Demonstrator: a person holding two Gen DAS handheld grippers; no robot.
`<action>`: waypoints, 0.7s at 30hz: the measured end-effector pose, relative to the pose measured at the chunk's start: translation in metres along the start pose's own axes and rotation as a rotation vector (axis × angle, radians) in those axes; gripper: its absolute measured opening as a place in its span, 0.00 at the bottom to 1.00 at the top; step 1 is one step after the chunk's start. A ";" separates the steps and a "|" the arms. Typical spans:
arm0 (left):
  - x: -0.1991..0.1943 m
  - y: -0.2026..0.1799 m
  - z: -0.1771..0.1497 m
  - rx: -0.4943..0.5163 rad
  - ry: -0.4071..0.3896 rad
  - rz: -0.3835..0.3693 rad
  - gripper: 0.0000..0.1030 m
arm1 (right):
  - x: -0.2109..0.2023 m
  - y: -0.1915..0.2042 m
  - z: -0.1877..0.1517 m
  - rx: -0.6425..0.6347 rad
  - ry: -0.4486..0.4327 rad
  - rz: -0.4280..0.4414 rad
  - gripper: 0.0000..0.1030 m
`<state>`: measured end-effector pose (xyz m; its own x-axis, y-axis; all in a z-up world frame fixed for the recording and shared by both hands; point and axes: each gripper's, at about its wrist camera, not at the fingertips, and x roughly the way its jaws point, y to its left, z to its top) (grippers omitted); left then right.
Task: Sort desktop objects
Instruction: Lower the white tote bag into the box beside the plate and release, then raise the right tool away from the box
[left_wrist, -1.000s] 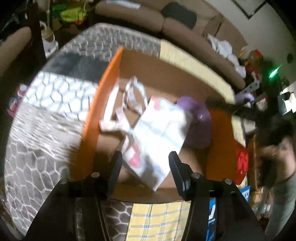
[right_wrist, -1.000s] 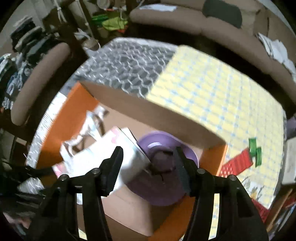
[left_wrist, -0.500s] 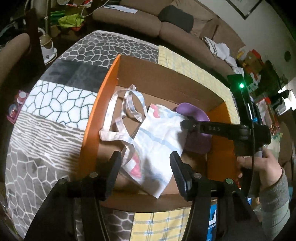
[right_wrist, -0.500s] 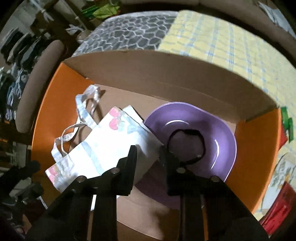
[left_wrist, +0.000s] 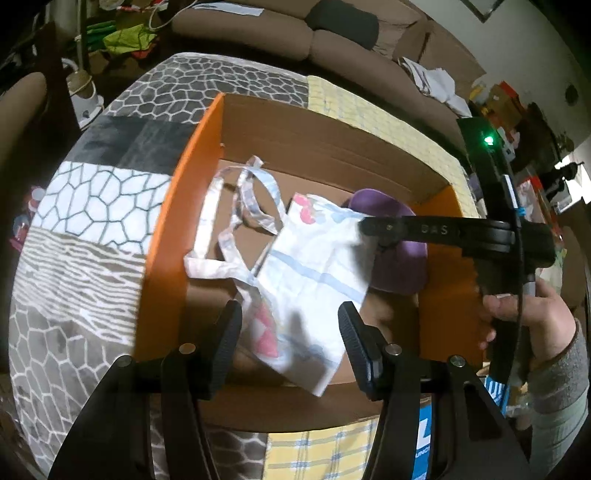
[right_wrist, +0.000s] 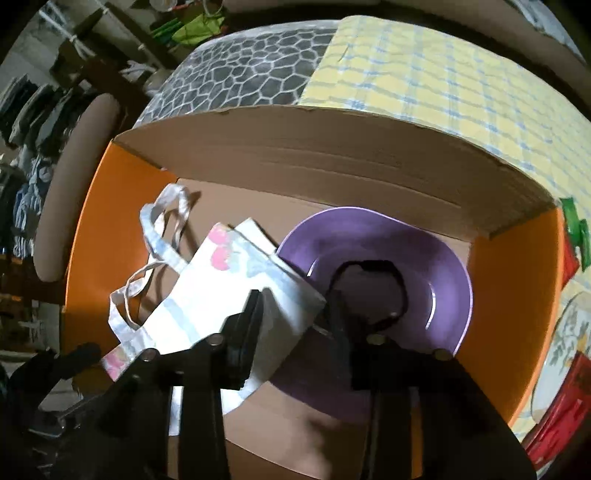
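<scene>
An open cardboard box (left_wrist: 166, 240) with orange flaps holds a white tote bag (left_wrist: 314, 266) printed in pink and blue, its straps spread to the left. A purple plate (right_wrist: 388, 240) lies beside the bag, with a black ring (right_wrist: 400, 291) on it. My right gripper (right_wrist: 295, 299) reaches down into the box; its jaws are closing, and the bag's (right_wrist: 207, 295) right corner is pinched between them, next to the plate. In the left wrist view the right gripper (left_wrist: 369, 230) comes in from the right. My left gripper (left_wrist: 290, 325) hovers open above the box's near side, holding nothing.
The box (right_wrist: 332, 147) stands on a table covered by a grey honeycomb cloth (left_wrist: 92, 206) and a yellow checked cloth (right_wrist: 424, 74). A hand (left_wrist: 528, 317) holds the right gripper. Red and green items (right_wrist: 572, 236) lie right of the box; a brown sofa (left_wrist: 295, 33) is behind.
My right gripper has sunk into the box and its jaws have narrowed from wide apart onto the bag's corner. The left gripper has stayed in place, still open.
</scene>
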<state>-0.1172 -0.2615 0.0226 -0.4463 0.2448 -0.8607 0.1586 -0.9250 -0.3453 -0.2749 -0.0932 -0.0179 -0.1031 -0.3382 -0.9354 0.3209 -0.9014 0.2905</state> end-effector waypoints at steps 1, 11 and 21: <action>-0.004 0.003 0.000 -0.005 -0.012 0.004 0.54 | -0.002 0.002 0.001 -0.005 -0.007 0.002 0.03; -0.009 -0.004 0.005 0.003 0.001 -0.064 0.54 | -0.015 -0.006 0.005 0.020 -0.052 -0.057 0.58; 0.014 0.006 0.002 -0.028 0.063 -0.057 0.54 | 0.004 0.017 0.004 -0.045 -0.005 0.022 0.02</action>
<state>-0.1241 -0.2644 0.0089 -0.3996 0.3154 -0.8607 0.1595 -0.9007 -0.4041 -0.2735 -0.1113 -0.0155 -0.1004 -0.3595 -0.9277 0.3653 -0.8806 0.3017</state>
